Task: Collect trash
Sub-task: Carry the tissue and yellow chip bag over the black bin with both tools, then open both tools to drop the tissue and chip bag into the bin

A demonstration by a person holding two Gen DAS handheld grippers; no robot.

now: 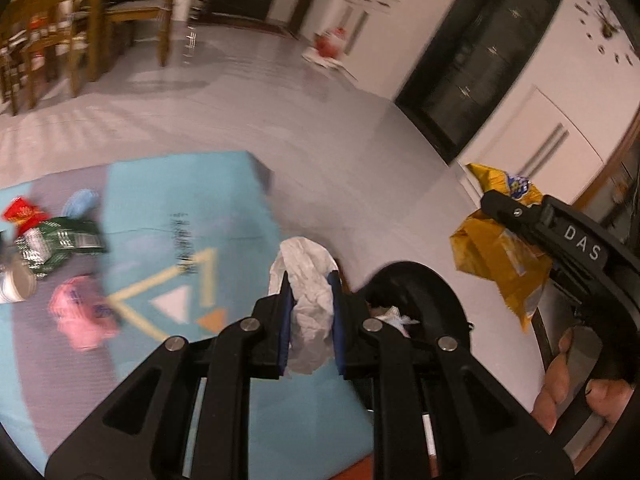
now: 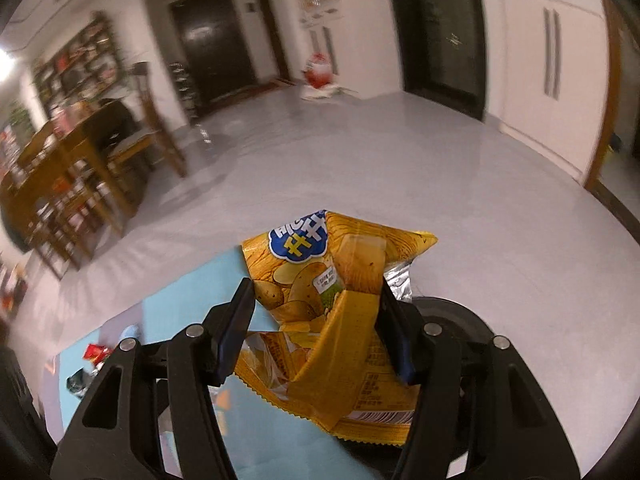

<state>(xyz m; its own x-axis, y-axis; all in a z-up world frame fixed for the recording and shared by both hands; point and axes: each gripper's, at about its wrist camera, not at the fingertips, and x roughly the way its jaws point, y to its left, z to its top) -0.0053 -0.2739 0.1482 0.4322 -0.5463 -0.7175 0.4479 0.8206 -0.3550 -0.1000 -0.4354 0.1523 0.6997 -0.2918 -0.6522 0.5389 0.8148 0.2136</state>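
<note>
Left wrist view: the left gripper [image 1: 310, 312] has its jaws pinched on a crumpled white tissue [image 1: 306, 300], which stands between the blue pads with its long axis running from 6 toward 12 o'clock, the loose top pointing up past the fingertips. Behind it, at about 3 o'clock from the tissue, the rim of a black bin [image 1: 432, 280] curves round, with some pale scraps just inside. Toward 3 o'clock in the frame the right gripper [image 1: 508, 216] carries a yellow chip bag [image 1: 496, 256], and a hand [image 1: 560, 384] grips the handle below it. On the blue play mat [image 1: 180, 200] at 9 o'clock lie a red wrapper [image 1: 22, 214], a green wrapper [image 1: 60, 244], a pink wrapper [image 1: 80, 316] and a pale blue scrap [image 1: 80, 202], all blurred, with a white cup [image 1: 16, 286] just beside the green one.

Right wrist view: the right gripper [image 2: 316, 320] has its jaws half spread and pressing on the yellow chip bag [image 2: 320, 300] from both sides. The bag is creased, its long axis running from 5 toward 11 o'clock, printed logo end at 12, barcode end at 5. The black bin [image 2: 460, 312] shows just behind the bag at 3 o'clock. Grey floor [image 2: 400, 160] fills the room beyond, with a wooden table [image 2: 60, 168] at 9 o'clock.
</note>
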